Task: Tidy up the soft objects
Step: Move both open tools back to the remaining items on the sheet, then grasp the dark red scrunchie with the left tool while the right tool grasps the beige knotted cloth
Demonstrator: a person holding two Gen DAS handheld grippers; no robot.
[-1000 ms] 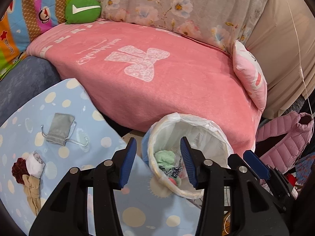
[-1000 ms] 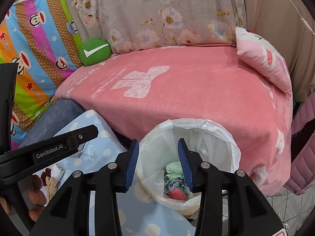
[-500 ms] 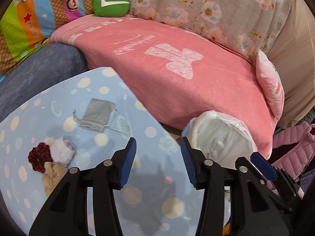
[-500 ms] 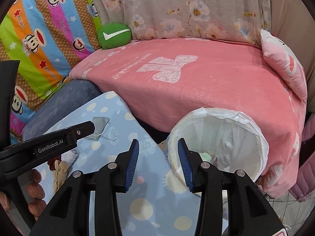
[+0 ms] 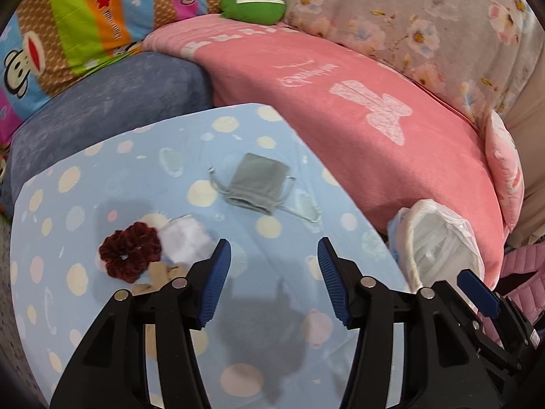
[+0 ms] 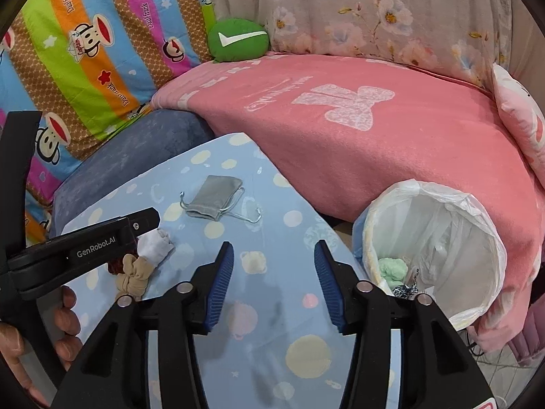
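Note:
On the blue spotted table (image 5: 112,170) (image 6: 289,313) lie a grey drawstring pouch (image 5: 257,182) (image 6: 214,196), a dark red scrunchie (image 5: 129,251), a white sock (image 5: 184,240) (image 6: 155,242) and a knotted beige stocking (image 6: 134,274). My left gripper (image 5: 274,281) hovers open just right of the sock pile, nothing between its fingers. My right gripper (image 6: 274,283) is open and empty over the table middle. A white-lined bin (image 6: 439,252) (image 5: 439,248) at the table's right edge holds a green soft item (image 6: 393,267) and a patterned piece.
A pink blanket (image 6: 374,129) covers the bed behind, with a green round cushion (image 6: 238,39), a floral pillow (image 6: 391,17) and a pink pillow (image 6: 517,116). A striped monkey-print quilt (image 6: 85,51) and a blue cushion (image 5: 102,112) lie left. A hand (image 6: 64,320) holds the left gripper's body.
Both grippers swung left, away from the bin and over the table. The pouch and sock pile now sit nearer the view centres; the bin shifted to the right edge.

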